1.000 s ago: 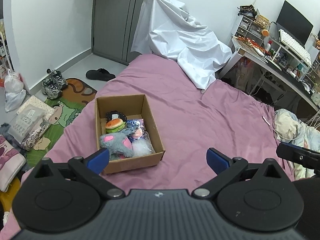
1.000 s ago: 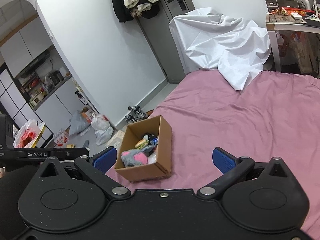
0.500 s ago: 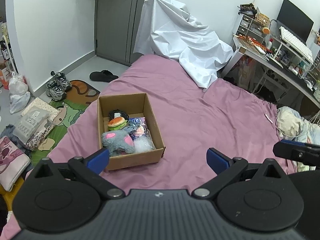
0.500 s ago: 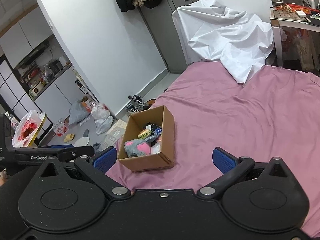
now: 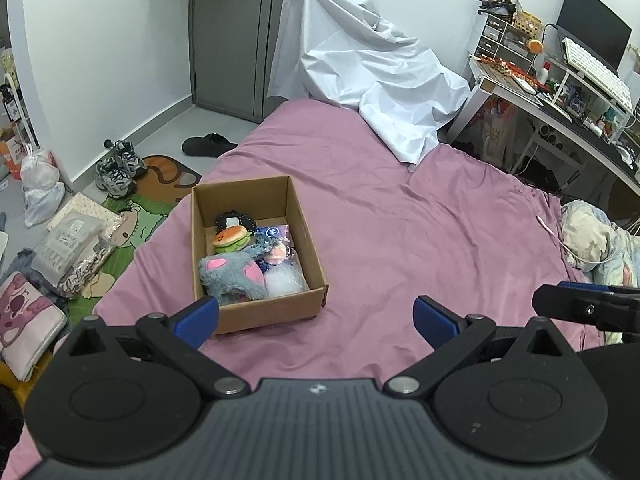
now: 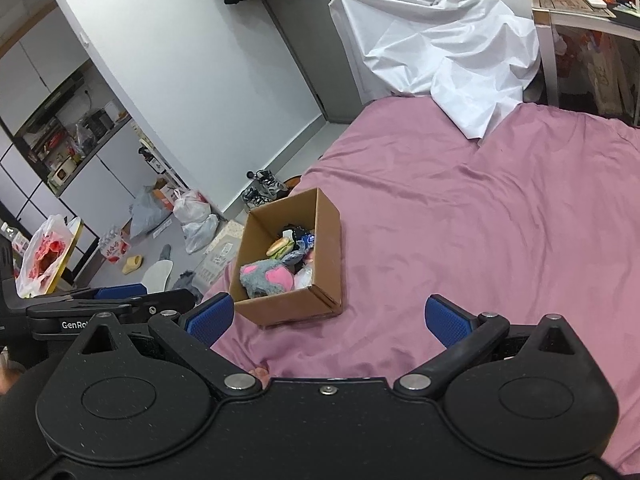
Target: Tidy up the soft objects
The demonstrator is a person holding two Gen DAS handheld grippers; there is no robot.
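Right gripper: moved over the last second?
Yes. In the right wrist view the cardboard box and gray door drift right together, so the open right gripper swung left.

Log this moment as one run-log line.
left gripper: open, empty | right gripper: open, empty | brown cardboard box: on pink bedsheet, holds grey plush toy

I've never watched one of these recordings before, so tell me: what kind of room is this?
Most likely a small lived-in bedroom or studio flat. A bed with a pink sheet fills the middle, a desk with a monitor and keyboard stands beside it, and sneakers sit on the floor near the door.
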